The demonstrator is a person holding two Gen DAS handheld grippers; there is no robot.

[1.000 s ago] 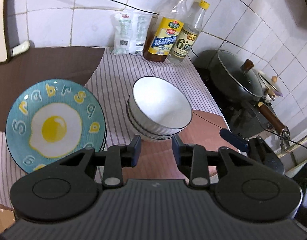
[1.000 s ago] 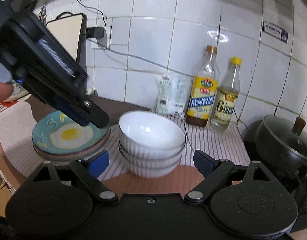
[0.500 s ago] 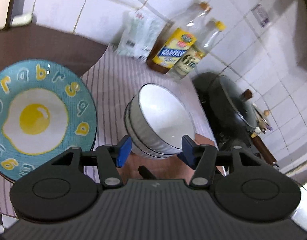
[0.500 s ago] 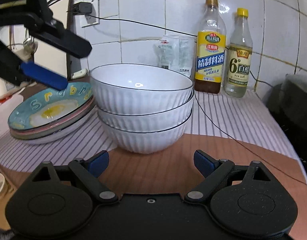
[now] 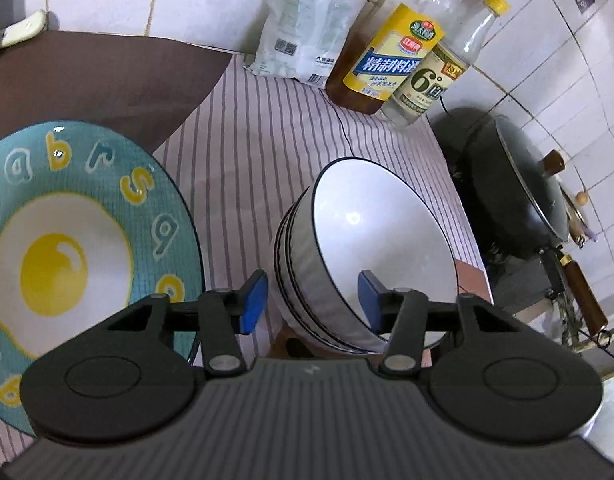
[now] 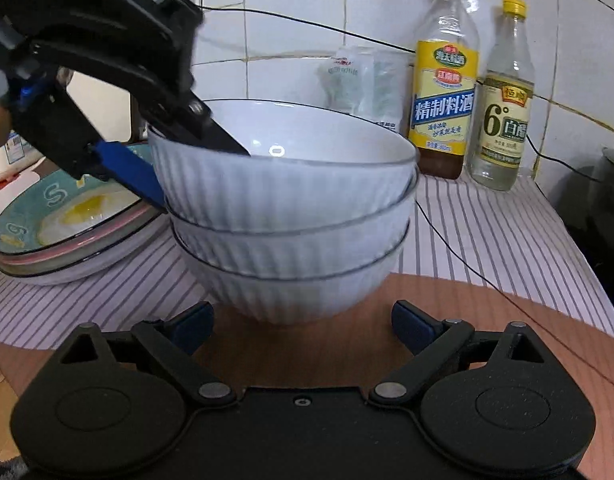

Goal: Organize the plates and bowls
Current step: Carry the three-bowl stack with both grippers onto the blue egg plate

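Note:
Three white ribbed bowls [image 6: 291,200] are stacked on the counter; from above the same stack of bowls [image 5: 379,232] leans right. My left gripper [image 5: 311,300] straddles the top bowl's near-left rim, one blue pad outside the wall and one inside. Its jaws are closing, with a gap left around the wall. In the right wrist view the left gripper [image 6: 195,176] comes down from the upper left. My right gripper [image 6: 303,324] stands wide open, low in front of the bottom bowl, nothing between its fingers. A teal fried-egg plate [image 5: 75,248] tops the plate stack [image 6: 67,216] to the left.
Two bottles [image 6: 443,92] and a plastic bag [image 5: 307,28] stand against the tiled wall. A lidded dark pan [image 5: 519,184] sits on the stove at right. A thin black cable [image 6: 459,248] crosses the striped cloth [image 5: 259,148]. A brown mat [image 6: 467,320] lies under the bowls' front.
My left gripper came down onto the bowl stack, opened wider, and its fingers now straddle the top bowl's rim. My right gripper sank and drew close to the bottom bowl.

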